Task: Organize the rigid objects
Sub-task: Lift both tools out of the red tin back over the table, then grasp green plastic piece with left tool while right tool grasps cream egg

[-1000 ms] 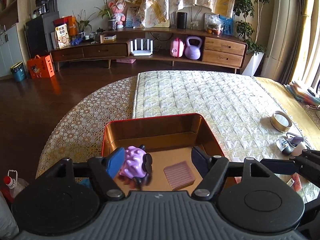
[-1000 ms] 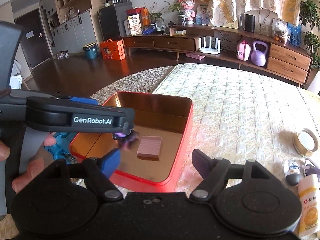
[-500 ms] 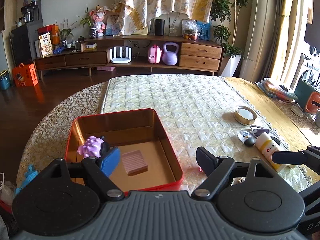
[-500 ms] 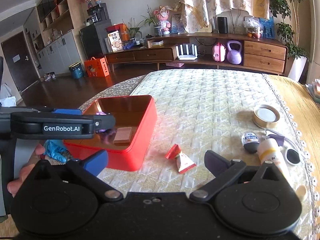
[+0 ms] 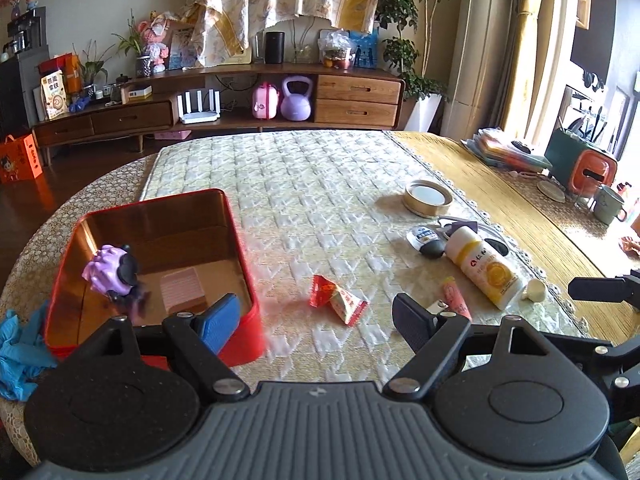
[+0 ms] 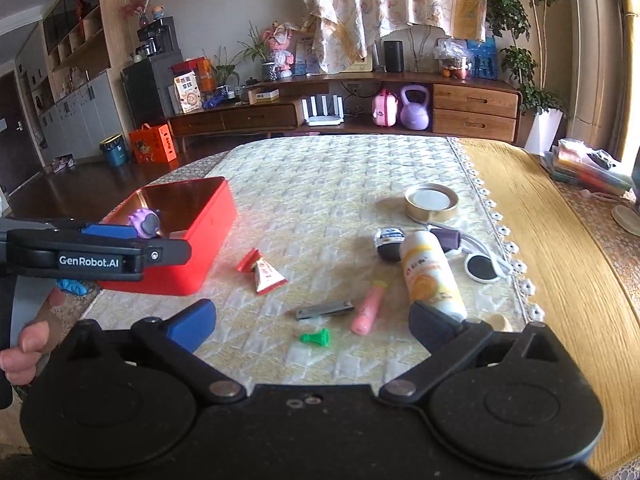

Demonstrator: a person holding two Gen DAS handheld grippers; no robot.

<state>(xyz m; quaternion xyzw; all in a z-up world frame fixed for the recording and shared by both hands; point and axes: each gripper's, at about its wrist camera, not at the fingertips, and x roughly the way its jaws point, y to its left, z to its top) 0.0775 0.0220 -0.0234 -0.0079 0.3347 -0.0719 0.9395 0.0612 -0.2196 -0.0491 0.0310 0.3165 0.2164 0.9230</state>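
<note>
A red tin box [image 5: 240,256] [image 6: 208,240] sits at the table's left. Inside it are a purple spiky toy [image 5: 110,270] [image 6: 146,220] and a pink ridged block [image 5: 182,286]. My left gripper [image 5: 316,320] is open and empty, just right of the box above the table. My right gripper [image 6: 312,320] is open and empty, over a metal nail clipper [image 6: 324,309], a green piece [image 6: 316,337] and a pink tube [image 6: 370,306]. A red and white triangular packet [image 5: 338,300] [image 6: 264,272] lies between the box and these.
A yellow-labelled bottle [image 6: 430,272], a black oval item [image 6: 388,242], a tape roll [image 6: 431,202] and a white cable with a black pad [image 6: 482,266] lie at the right. A blue glove [image 5: 20,344] lies left of the box. Stacked items [image 5: 508,152] stand at the far right edge.
My left gripper has let go of the purple toy, which now sits in the box, and has drawn back to the right. My right gripper has swung right, over the small items.
</note>
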